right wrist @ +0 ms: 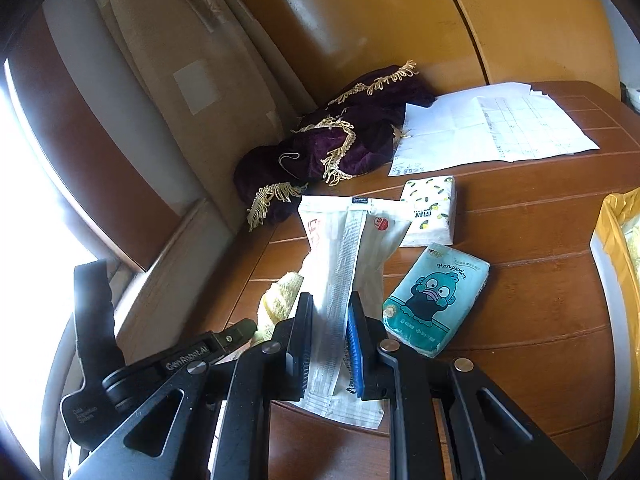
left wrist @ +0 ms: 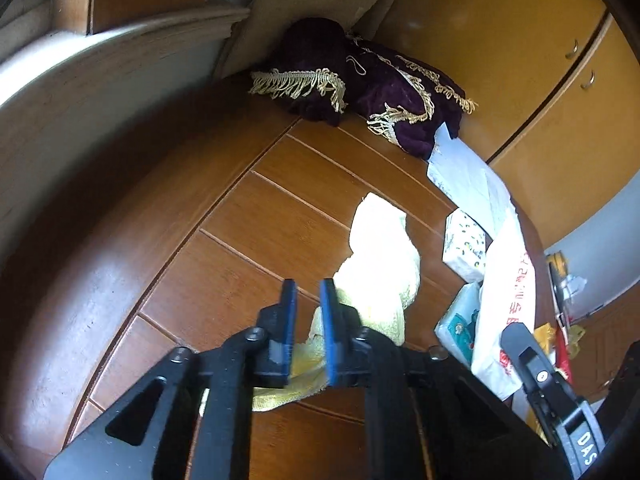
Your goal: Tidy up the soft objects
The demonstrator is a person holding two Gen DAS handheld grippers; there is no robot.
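the white packet (right wrist: 340, 276) stands upright, clamped in the right gripper (right wrist: 330, 340), above bare wooden table (right wrist: 520, 320) with room to its right. beside it lies a teal tissue pack (right wrist: 436, 300) reading "hangyodon". the left gripper (left wrist: 308, 320) has its jaws close together over a pale yellow towel (left wrist: 380, 264); whether they pinch it, i cannot tell.

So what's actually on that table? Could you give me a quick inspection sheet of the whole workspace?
Surface: wooden table, grooved planks.
Job's things: yellow towel; white packet; two tissue packs, teal and lemon-print.
Clutter: purple fringed cloth; papers; yellow-rimmed container at the edge.
Grippers: left gripper closed on the towel's near end; right gripper clamping the packet.
Cables: nothing seen.
Surroundings: wooden cabinets, bright window.
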